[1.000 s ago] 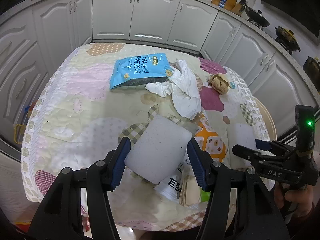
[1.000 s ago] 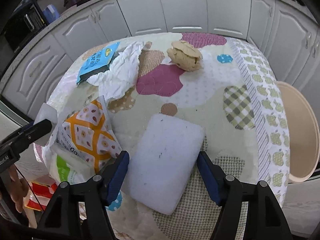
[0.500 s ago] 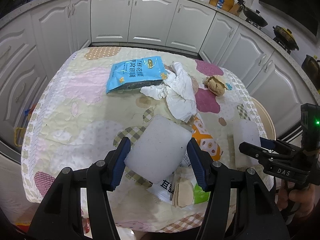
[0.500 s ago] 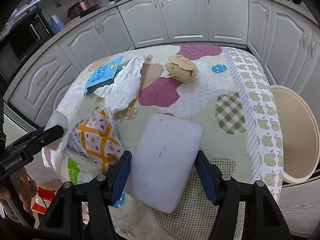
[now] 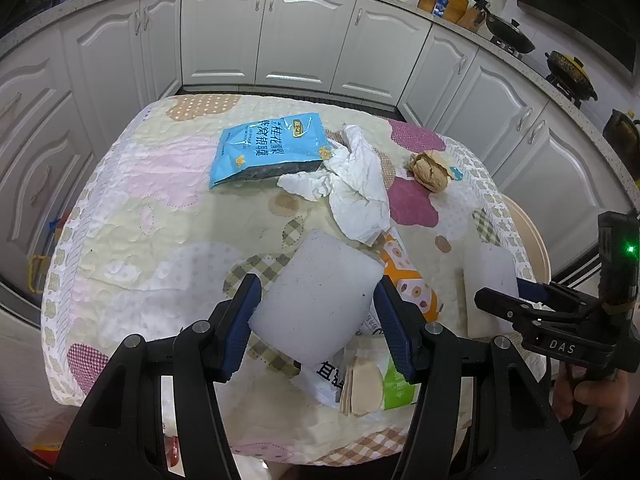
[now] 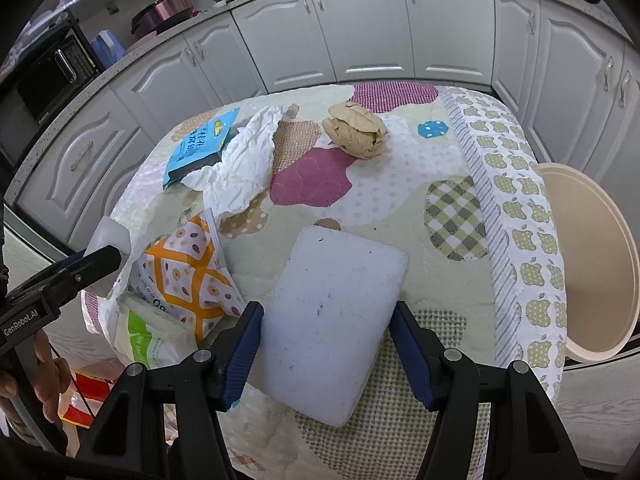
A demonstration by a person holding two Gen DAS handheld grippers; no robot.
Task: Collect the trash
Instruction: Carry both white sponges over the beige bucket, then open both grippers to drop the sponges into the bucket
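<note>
My left gripper (image 5: 318, 306) is shut on a white foam block (image 5: 320, 300), its blue pads pressing on both sides. My right gripper (image 6: 328, 320) is shut on a second white foam block (image 6: 332, 336) the same way. On the quilted table lie a blue snack bag (image 5: 272, 148), crumpled white paper (image 5: 352, 184), a crumpled brown paper ball (image 6: 356, 132), an orange patterned bag (image 6: 188, 276) and a green-and-white packet (image 6: 148, 340). The two bags lie between the grippers at the near edge.
A beige round bin (image 6: 592, 260) stands beside the table's right edge. White kitchen cabinets (image 5: 304, 36) curve around the far side. A hand (image 5: 592, 392) grips the right tool's handle. Red items (image 6: 84, 396) lie on the floor at the left.
The right gripper's pads have closed in against its white block. Both views have drawn back slightly from the table. The trash has not moved.
</note>
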